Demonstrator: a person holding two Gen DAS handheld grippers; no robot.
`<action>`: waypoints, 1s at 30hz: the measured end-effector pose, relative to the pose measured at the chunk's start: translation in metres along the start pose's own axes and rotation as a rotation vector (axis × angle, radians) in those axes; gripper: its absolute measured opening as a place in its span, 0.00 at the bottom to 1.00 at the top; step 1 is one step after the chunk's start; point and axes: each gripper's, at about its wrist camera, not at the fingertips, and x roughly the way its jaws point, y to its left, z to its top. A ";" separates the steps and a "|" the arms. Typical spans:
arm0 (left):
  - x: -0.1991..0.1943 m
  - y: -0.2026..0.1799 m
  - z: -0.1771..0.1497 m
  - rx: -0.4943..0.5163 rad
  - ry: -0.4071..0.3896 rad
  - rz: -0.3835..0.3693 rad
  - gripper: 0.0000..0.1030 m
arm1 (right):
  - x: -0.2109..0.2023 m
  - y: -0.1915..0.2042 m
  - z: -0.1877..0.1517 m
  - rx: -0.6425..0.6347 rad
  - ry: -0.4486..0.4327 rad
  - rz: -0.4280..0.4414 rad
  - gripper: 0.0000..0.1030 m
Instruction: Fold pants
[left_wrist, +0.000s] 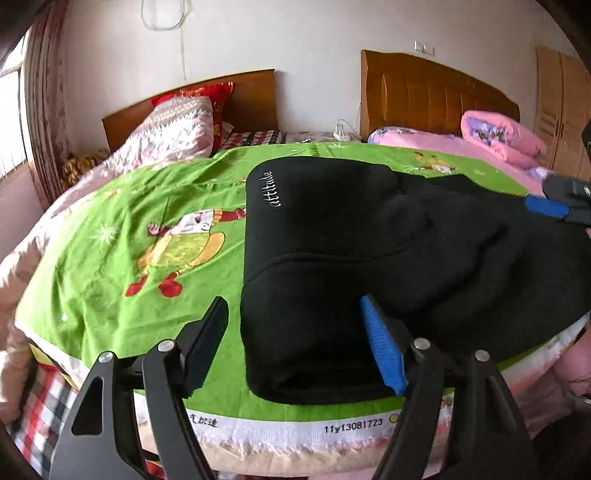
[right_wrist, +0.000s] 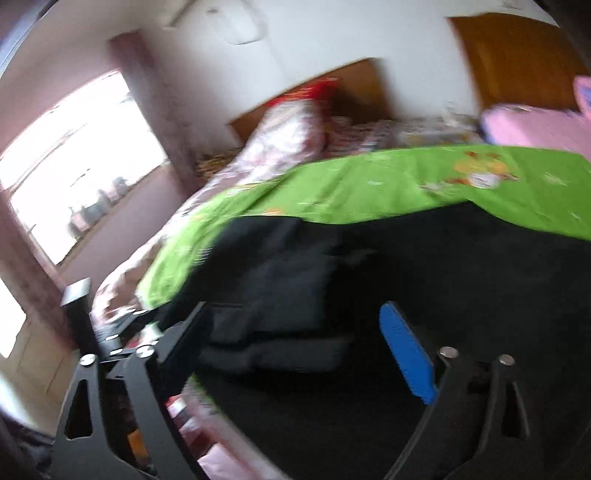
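Note:
Black pants (left_wrist: 351, 240) with white "attitude" lettering lie folded on a green cartoon blanket (left_wrist: 147, 206) on the bed. My left gripper (left_wrist: 295, 343) is open at the near end of the pants. Its blue pad (left_wrist: 384, 350) rests over the cloth, while its black finger (left_wrist: 207, 343) stands clear over the blanket. A blue pad of my right gripper (left_wrist: 546, 206) shows at the right edge, above the pants' far part. In the blurred right wrist view, my right gripper (right_wrist: 295, 347) is open above the black pants (right_wrist: 406, 266), and I see no cloth pinched between its fingers.
The blanket's white printed hem (left_wrist: 332, 428) marks the near bed edge. Patterned pillows (left_wrist: 177, 129) and a wooden headboard (left_wrist: 251, 96) lie behind. A second bed with pink quilts (left_wrist: 498, 136) stands at the right, a window (right_wrist: 74, 166) at the left.

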 end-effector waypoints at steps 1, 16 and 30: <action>0.000 0.003 0.000 -0.009 0.000 -0.001 0.77 | 0.009 0.004 -0.001 0.003 0.041 0.005 0.80; -0.030 -0.005 -0.007 0.075 -0.060 0.080 0.87 | 0.068 -0.015 0.014 0.131 0.091 0.009 0.14; -0.040 -0.011 -0.004 0.196 -0.058 0.108 0.87 | -0.003 0.029 0.032 0.035 -0.090 0.071 0.09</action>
